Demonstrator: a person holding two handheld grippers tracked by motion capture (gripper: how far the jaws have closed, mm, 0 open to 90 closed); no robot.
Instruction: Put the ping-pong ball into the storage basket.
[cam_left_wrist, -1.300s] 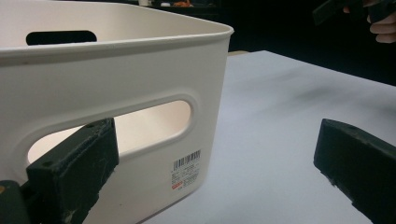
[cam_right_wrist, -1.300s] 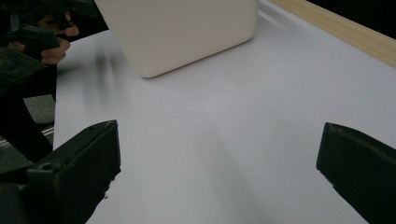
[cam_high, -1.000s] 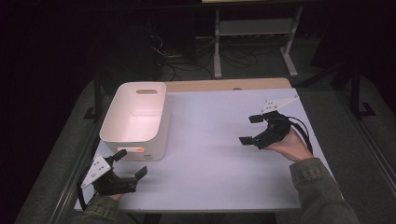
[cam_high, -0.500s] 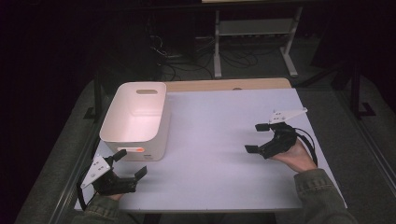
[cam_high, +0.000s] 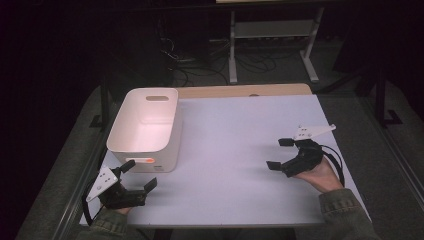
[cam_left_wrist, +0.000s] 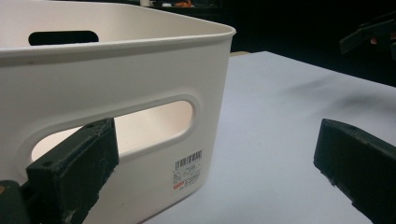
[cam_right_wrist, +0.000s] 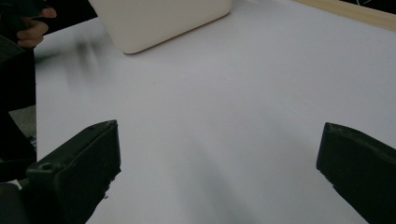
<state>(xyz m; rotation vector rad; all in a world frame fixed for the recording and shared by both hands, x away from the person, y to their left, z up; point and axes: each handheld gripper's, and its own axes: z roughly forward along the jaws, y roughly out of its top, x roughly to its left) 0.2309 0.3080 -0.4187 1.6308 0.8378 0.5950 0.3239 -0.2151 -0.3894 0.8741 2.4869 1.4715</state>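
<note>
High view shows both tongs gaping and empty, left gripper (cam_high: 140, 176) just beside the white bin (cam_high: 145, 130) at 10 o'clock, right gripper (cam_high: 281, 153) at 3 o'clock; a careless left nudge could shove the light bin.

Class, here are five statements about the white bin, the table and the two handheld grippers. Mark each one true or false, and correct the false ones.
1. The white bin holds nothing. True.
2. The left gripper is shut on the bin's handle slot. False: its jaws stand open, just in front of the bin's near wall, gripping nothing.
3. The right gripper is open and empty above the white table top. True.
4. The bin stands on the person's right side of the table. False: it stands at the left, near the left gripper.
5. A barcode label sits on the bin's near wall. True.
</note>
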